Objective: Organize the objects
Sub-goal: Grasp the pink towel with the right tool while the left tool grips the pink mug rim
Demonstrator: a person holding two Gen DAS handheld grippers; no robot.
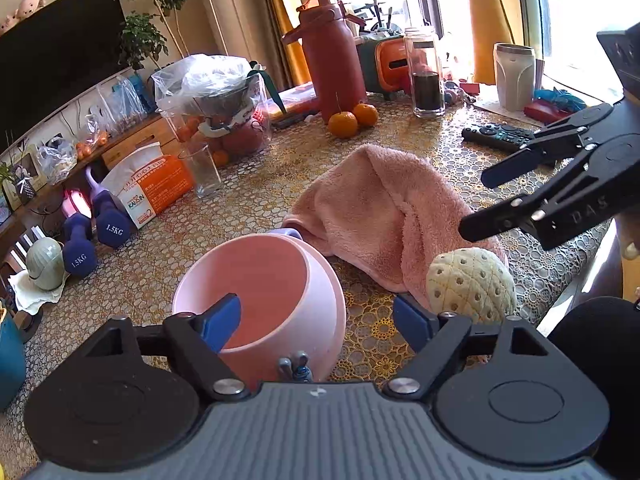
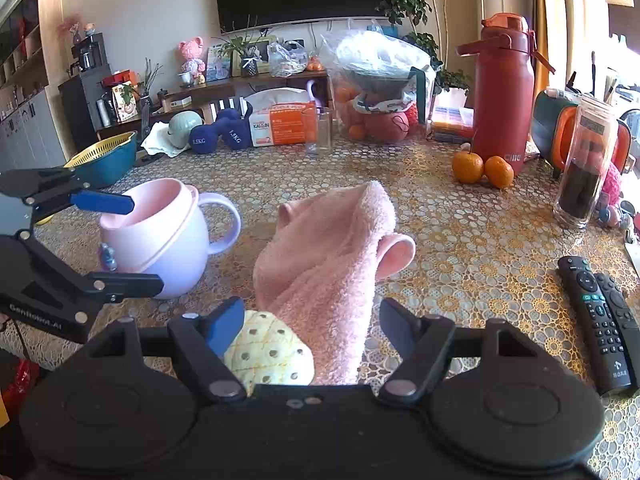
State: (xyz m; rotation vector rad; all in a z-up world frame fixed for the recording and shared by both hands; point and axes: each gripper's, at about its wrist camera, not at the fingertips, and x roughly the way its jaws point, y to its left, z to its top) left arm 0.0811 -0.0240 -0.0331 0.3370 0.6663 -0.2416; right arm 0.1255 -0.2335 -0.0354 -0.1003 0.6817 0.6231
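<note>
A pink mug with a lilac handle [image 1: 276,280] [image 2: 160,236] stands on the lace-covered table. My left gripper [image 1: 318,320] is open around its rim, one finger inside the mug, the other outside; it also shows in the right wrist view [image 2: 132,240]. A crumpled pink towel [image 1: 384,216] [image 2: 328,264] lies at mid-table. A cream, pineapple-patterned soft ball [image 1: 472,284] [image 2: 268,356] rests against the towel's near edge. My right gripper [image 2: 312,324] is open, just above the ball and towel; it also shows in the left wrist view [image 1: 476,204].
Two oranges [image 1: 352,120], a red thermos [image 1: 332,56], a glass jar [image 1: 426,76], an empty glass [image 1: 204,172], a tissue box [image 1: 148,184], dumbbells [image 1: 96,236] and bagged fruit [image 1: 216,108] line the far side. Two remotes [image 2: 600,316] lie at the right.
</note>
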